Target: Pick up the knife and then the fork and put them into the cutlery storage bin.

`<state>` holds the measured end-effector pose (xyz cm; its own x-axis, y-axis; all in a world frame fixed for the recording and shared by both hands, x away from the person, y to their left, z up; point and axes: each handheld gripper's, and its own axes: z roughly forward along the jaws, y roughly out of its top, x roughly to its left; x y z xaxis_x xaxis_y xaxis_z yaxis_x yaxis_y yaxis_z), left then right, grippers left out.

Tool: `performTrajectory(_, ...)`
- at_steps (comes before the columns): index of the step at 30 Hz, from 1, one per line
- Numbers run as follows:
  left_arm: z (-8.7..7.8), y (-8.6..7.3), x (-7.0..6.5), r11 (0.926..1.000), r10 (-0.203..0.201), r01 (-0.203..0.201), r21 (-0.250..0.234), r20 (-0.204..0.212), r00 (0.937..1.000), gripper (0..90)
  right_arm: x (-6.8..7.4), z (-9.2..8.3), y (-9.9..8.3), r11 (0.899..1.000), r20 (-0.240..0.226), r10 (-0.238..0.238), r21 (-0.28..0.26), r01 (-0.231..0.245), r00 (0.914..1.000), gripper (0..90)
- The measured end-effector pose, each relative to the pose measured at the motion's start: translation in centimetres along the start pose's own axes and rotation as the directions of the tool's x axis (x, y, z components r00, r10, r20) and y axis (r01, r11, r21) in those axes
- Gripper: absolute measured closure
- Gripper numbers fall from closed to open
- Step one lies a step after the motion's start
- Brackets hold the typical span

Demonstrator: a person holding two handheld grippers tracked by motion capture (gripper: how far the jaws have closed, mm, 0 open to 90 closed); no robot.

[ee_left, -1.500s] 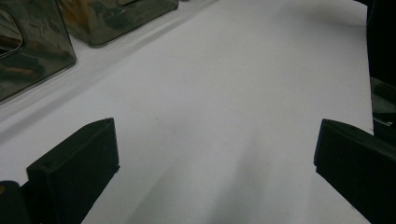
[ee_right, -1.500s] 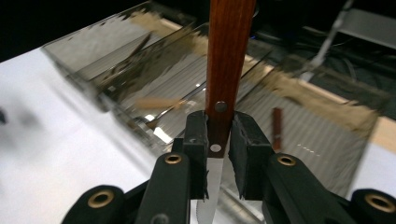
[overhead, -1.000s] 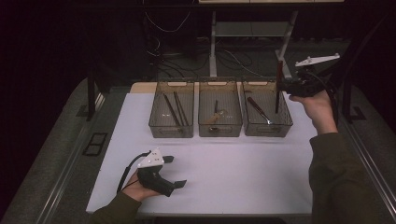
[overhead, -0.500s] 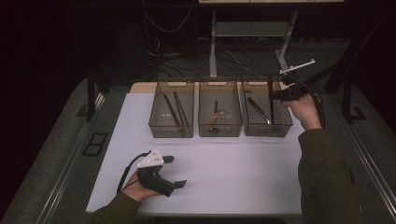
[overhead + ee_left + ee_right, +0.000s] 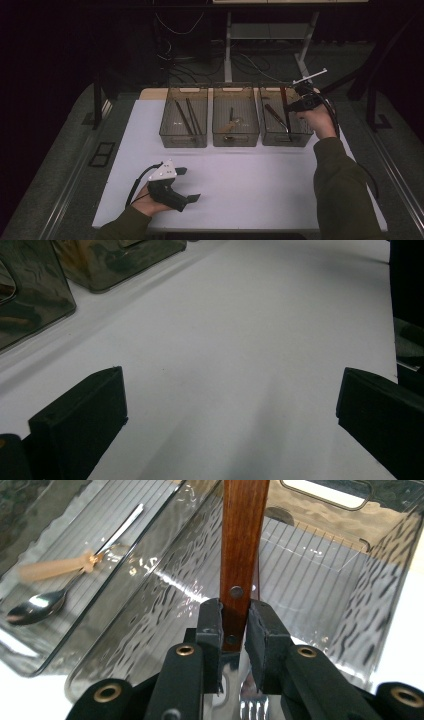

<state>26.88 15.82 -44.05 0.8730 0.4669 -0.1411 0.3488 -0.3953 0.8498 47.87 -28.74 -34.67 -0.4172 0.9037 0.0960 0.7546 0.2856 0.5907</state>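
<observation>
Three clear bins [image 5: 235, 137] far side, two grippers. Right gripper [image 5: 235, 625] clamped on wood-handled fork [image 5: 242, 535] — lowered into right bin since earlier. Left gripper [image 5: 187, 185] unmoved, jaws wide apart, nothing between.

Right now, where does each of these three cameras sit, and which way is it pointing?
High view: above the person's side, facing forward and down on the white table; forearms, left gripper, right gripper.
Left gripper view: rides the left gripper, low over the table; open black jaws.
Right gripper view: rides the right gripper, facing into the right-hand clear bin; jaws clamp a wooden-handled utensil.
Shared: that bin and utensil.
</observation>
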Motion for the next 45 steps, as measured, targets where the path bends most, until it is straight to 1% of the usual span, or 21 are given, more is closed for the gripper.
performTrajectory(2, 0.0, 0.0, 0.0, 1.0, 0.002, -0.002, -0.001, 0.001, 1.0, 0.0, 0.1, 0.7, 0.1, 1.0, -0.002, 0.006, 0.005, -0.006, 1.0, 76.8)
performTrajectory(5, 0.0, 0.0, 0.0, 1.0, 0.003, -0.003, -0.002, 0.004, 1.0, 0.0, 0.1, 2.1, 0.2, 1.0, 0.018, 0.004, 0.026, -0.004, 0.9998, 76.8)
performTrajectory(7, 0.0, 0.0, 0.0, 1.0, 0.004, -0.004, -0.004, 0.007, 1.0, 0.0, 0.1, 2.9, 0.2, 0.999, 0.014, 0.017, 0.037, -0.018, 0.9998, 76.8)
performTrajectory(11, -0.1, 0.0, 0.0, 1.0, 0.004, -0.004, -0.008, 0.01, 0.9999, 0.0, 0.3, 4.4, 0.2, 0.999, 0.011, 0.017, 0.045, -0.017, 0.9998, 75.7)
performTrajectory(12, -0.1, 0.0, 0.0, 1.0, 0.004, -0.004, -0.009, 0.01, 0.9999, 0.0, 0.3, 4.6, 0.2, 0.999, 0.017, 0.019, 0.039, -0.02, 0.9997, 71.3)
performTrajectory(13, -0.1, 0.1, 0.0, 1.0, 0.005, -0.005, -0.009, 0.011, 0.9999, 0.0, 0.4, 4.7, 0.2, 0.999, 0.011, 0.027, 0.03, -0.027, 0.9996, 67.5)
performTrajectory(15, -0.1, 0.1, 0.0, 0.9999, 0.006, -0.006, -0.009, 0.012, 0.9999, 0.0, 0.5, 4.8, 0.2, 1.0, -0.002, 0.024, 0.008, -0.024, 0.9997, 60.2)
performTrajectory(16, -0.1, 0.1, 0.0, 0.9999, 0.006, -0.006, -0.009, 0.012, 0.9999, 0.0, 0.6, 4.8, 0.3, 1.0, 0.003, 0.019, -0.003, -0.019, 0.9998, 56.1)
performTrajectory(18, -0.1, 0.1, 0.0, 0.9999, 0.007, -0.007, -0.009, 0.012, 0.9999, 0.0, 0.6, 4.8, 0.3, 1.0, 0.007, 0.01, -0.025, -0.01, 0.9999, 50.8)
performTrajectory(21, -0.1, 0.1, 0.0, 0.9999, 0.009, -0.009, -0.007, 0.012, 0.9999, 0.0, 0.5, 4.6, 0.3, 0.999, 0.01, 0.016, -0.052, -0.015, 0.9998, 44.4)
performTrajectory(24, -0.1, 0.1, 0.0, 1.0, 0.004, -0.004, -0.009, 0.011, 0.9999, 0.0, 0.6, 4.3, 0.2, 0.996, 0.043, 0.033, -0.079, -0.029, 0.9985, 38.5)
performTrajectory(26, -0.1, 0.0, 0.0, 1.0, 0.002, -0.002, -0.009, 0.01, 0.9999, 0.0, 0.5, 4.1, 0.2, 0.994, 0.035, 0.048, -0.096, -0.044, 0.9982, 34.2)
performTrajectory(27, -0.1, 0.0, 0.0, 1.0, 0.001, -0.001, -0.009, 0.009, 1.0, 0.0, 0.4, 4.0, 0.1, 0.992, 0.028, 0.064, -0.111, -0.06, 0.9976, 30.6)
performTrajectory(28, -0.1, 0.0, 0.0, 1.0, 0.001, -0.001, -0.009, 0.009, 1.0, 0.0, 0.4, 3.9, 0.1, 0.989, 0.022, 0.068, -0.13, -0.065, 0.9974, 27.1)
performTrajectory(31, -0.1, 0.0, 0.1, 1.0, -0.002, 0.002, -0.007, 0.005, 1.0, 0.0, 0.4, 3.3, 0.0, 0.985, -0.01, 0.061, -0.161, -0.062, 0.9981, 18.4)
performTrajectory(32, -0.1, 0.0, 0.1, 1.0, 0.0, 0.001, -0.005, 0.005, 1.0, 0.0, 0.5, 3.1, 0.0, 0.984, -0.025, 0.058, -0.165, -0.061, 0.998, 18.4)
performTrajectory(34, 0.0, 0.0, 0.2, 1.0, 0.0, 0.0, -0.004, 0.004, 1.0, 0.0, 0.8, 2.6, -0.1, 0.985, -0.035, 0.029, -0.169, -0.035, 0.999, 18.4)
performTrajectory(35, 0.0, 0.0, 0.2, 1.0, 0.002, -0.002, -0.003, 0.003, 1.0, 0.0, 1.0, 2.4, -0.3, 0.983, -0.03, 0.011, -0.184, -0.016, 0.9995, 18.4)
performTrajectory(39, 0.0, 0.0, 0.3, 1.0, 0.0, 0.0, 0.0, -0.001, 1.0, 0.0, 1.5, 1.6, -1.1, 0.977, -0.035, -0.021, -0.213, 0.013, 0.9991, 15.8)
performTrajectory(42, 0.0, 0.0, 0.2, 1.0, -0.001, 0.001, 0.0, -0.004, 1.0, 0.0, 1.8, 1.2, -2.0, 0.975, -0.039, -0.024, -0.223, 0.014, 0.9989, 15.8)
performTrajectory(45, 0.0, 0.0, 0.2, 1.0, -0.003, 0.003, -0.004, -0.004, 1.0, 0.0, 2.0, 0.8, -3.0, 0.971, -0.045, -0.04, -0.238, 0.028, 0.9982, 15.9)
